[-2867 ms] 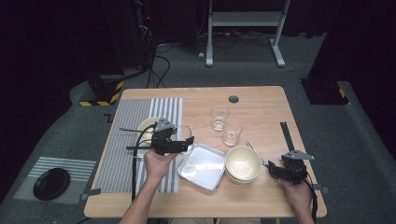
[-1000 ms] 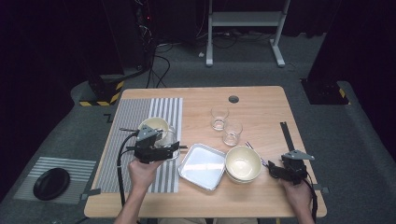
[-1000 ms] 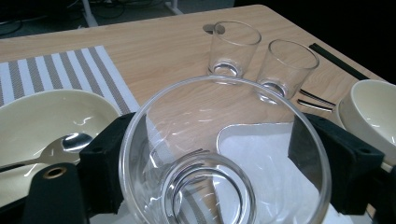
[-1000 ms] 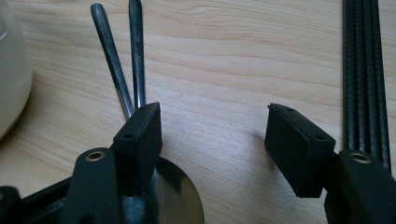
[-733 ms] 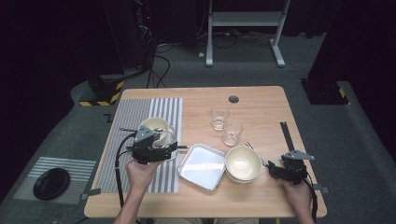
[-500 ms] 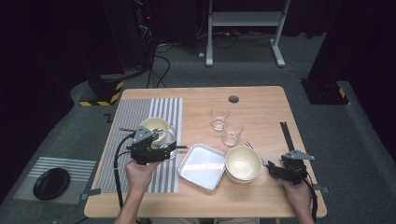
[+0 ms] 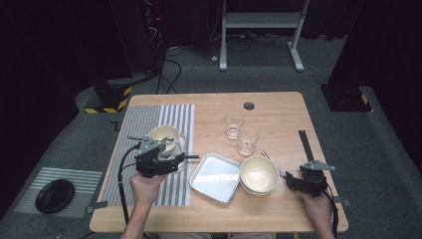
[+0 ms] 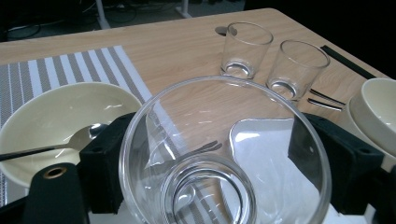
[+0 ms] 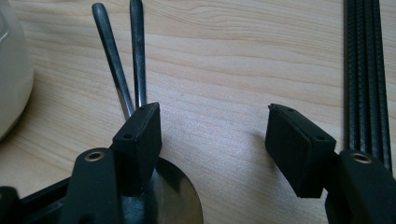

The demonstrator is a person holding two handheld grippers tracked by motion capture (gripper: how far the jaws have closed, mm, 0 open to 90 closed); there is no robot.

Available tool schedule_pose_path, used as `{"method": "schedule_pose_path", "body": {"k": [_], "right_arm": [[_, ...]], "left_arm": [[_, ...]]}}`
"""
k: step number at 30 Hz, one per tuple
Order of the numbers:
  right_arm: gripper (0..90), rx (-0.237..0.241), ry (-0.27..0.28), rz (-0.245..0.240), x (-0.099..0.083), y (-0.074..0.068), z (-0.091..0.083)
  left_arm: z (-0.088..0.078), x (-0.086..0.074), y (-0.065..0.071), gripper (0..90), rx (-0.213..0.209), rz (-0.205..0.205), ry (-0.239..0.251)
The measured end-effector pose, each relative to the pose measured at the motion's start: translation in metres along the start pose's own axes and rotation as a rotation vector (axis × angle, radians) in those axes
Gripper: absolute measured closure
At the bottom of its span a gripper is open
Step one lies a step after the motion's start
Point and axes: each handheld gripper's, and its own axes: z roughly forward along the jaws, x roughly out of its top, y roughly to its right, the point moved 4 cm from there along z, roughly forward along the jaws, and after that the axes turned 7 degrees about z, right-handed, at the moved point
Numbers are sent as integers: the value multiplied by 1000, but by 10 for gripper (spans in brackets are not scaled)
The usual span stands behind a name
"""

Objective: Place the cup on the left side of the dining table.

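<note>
A clear drinking glass (image 8: 205,116) lies on its side between the jaws of my left gripper (image 8: 219,156), mouth toward the camera, and the gripper is shut on it. In the high view my left gripper (image 7: 180,159) holds the glass (image 7: 175,150) at the right edge of the striped mat (image 7: 149,122), right beside a cream bowl (image 7: 164,137) with a spoon (image 8: 70,142) in it. My right gripper (image 7: 291,182) rests low on the table at the right, open, nothing between its fingers. Two dark utensil handles (image 9: 112,56) run out from under its left jaw.
A metal tray (image 7: 215,177) sits mid-table beside stacked cream bowls (image 7: 259,175). Two upright glasses (image 7: 234,125) (image 7: 247,142) stand behind them. A black strip (image 7: 304,144) lies along the right side, and a round hole (image 7: 249,106) sits near the far edge.
My left gripper has carried the glass leftward, from over the tray's left edge to beside the bowl on the striped mat. The right gripper has stayed put.
</note>
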Motion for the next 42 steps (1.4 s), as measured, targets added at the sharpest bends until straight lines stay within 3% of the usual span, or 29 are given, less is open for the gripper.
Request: {"method": "schedule_pose_path", "body": {"k": [16,33,42], "right_arm": [[360,-1,1,-2,0,0,0],[361,0,0,-4,0,0,0],[361,-1,0,-2,0,0,0]], "left_arm": [[-10,-13,-9,186,24,-14,-2],[-15,-22,-13,185,21,-43,-4],[-15,-28,-13,186,23,-36,-17]]}}
